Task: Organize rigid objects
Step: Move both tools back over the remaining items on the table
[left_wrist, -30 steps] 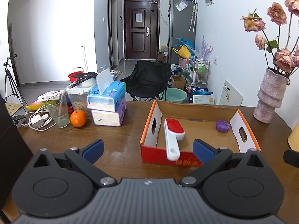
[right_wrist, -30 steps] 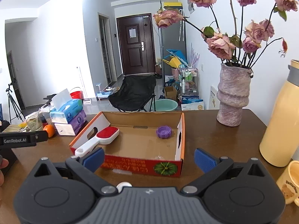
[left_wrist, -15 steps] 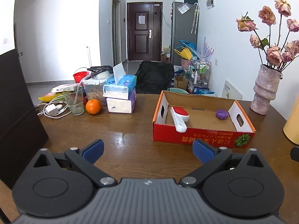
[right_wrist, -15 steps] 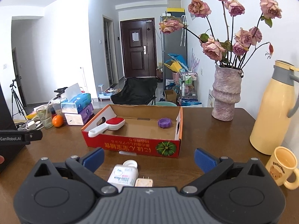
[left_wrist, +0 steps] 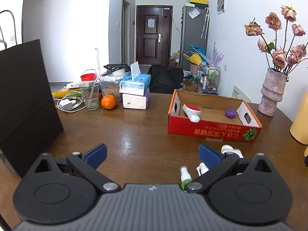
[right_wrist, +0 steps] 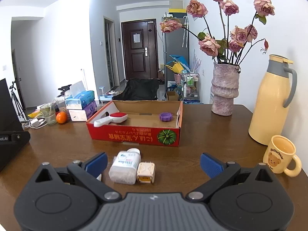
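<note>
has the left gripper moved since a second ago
Yes. The left gripper has pulled back from the red cardboard box: its front wall sat right between the blue fingertips before, and now bare brown wooden table lies between them.

The left hand-held gripper [left_wrist: 152, 155] hides most of a small spray bottle [left_wrist: 185, 176] behind its finger.

Both grippers [left_wrist: 152, 154] [right_wrist: 153, 162] seemingly farther from box [right_wrist: 134, 134]
</note>
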